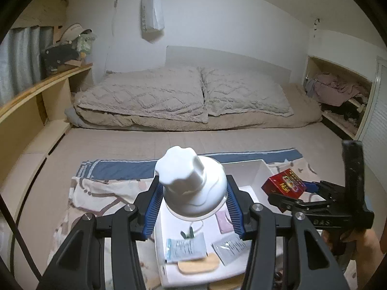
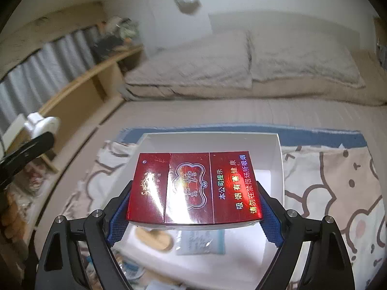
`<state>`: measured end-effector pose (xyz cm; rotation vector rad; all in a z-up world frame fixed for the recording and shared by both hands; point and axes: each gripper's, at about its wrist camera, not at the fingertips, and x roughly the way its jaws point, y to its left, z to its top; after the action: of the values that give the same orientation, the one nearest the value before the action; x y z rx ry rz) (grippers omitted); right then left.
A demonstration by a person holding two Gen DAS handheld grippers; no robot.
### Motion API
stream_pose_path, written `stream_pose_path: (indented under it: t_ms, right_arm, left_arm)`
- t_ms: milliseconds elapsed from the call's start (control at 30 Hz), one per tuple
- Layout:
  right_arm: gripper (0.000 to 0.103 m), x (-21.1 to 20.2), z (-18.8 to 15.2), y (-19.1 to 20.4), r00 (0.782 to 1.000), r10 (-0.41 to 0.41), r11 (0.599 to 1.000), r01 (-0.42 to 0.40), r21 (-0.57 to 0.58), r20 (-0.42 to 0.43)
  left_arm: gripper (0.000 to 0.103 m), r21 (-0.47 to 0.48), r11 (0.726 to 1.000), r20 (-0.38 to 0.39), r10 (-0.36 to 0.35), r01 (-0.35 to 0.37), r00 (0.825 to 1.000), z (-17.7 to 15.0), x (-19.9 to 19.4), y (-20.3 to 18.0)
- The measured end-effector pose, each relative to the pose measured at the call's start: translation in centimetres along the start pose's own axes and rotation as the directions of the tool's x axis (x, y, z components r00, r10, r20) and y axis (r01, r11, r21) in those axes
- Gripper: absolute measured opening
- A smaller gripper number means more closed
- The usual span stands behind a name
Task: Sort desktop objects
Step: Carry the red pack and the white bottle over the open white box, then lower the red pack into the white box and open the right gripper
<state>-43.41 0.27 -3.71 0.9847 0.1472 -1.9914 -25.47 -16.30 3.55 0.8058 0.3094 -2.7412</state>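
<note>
My left gripper [image 1: 192, 203] is shut on a white bottle [image 1: 193, 188] with a lobed cap, held above a white box [image 1: 251, 171] that lies on a patterned blanket. My right gripper [image 2: 193, 207] is shut on a red cigarette pack [image 2: 193, 188], held flat over the same white box [image 2: 275, 169]. In the left wrist view the right gripper [image 1: 292, 191] shows at the right edge with the red pack [image 1: 285, 183] in it. In the right wrist view the white bottle [image 2: 41, 123] shows at the left edge. Inside the box lie sachets [image 1: 186, 250] and a tan oval piece [image 1: 198, 264].
The blanket [image 2: 338, 193] with a cartoon print covers the mat floor. Two pillows [image 1: 183, 94] and bedding lie beyond it. A wooden shelf [image 1: 36, 111] runs along the left wall. An open cupboard [image 1: 338, 96] with clothes is at the right. A hand [image 1: 362, 246] holds the right gripper.
</note>
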Motion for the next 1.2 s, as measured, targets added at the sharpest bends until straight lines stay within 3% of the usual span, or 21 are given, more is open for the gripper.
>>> stream_pose_path:
  t_ms: [333,533,733,967,1200]
  right_arm:
    - [0.09,9.0,2.7,-0.6,0.975,-0.076,0.997,0.078,0.002,-0.211]
    - [0.09,13.4,2.8,-0.8,0.932,-0.13,0.988,0.151,0.037,-0.339]
    - [0.09,16.5,2.3,-1.4,0.901,-0.167,0.98,0.197,0.033,-0.4]
    - [0.09,18.7,1.1,-2.9,0.865,-0.18,0.967,0.242,0.075,-0.469]
    - [0.09,19.1,0.7,-3.9,0.86,-0.224,0.955,0.288,0.074,-0.458]
  left_arm:
    - [0.05,-0.048,0.999,-0.106,0.005,-0.011,0.994,-0.3,7.5,1.9]
    - [0.05,-0.091,0.996,-0.176,0.001,-0.017,0.984,-1.1,9.6,2.8]
    - [0.05,-0.142,0.989,-0.189,0.009,-0.037,0.982,-0.6,9.7,3.6]
    - [0.05,-0.124,0.991,-0.181,0.024,-0.047,0.983,-0.3,9.5,3.6]
    - [0.05,-0.1,0.994,-0.207,0.015,-0.036,0.978,-0.8,10.4,3.0]
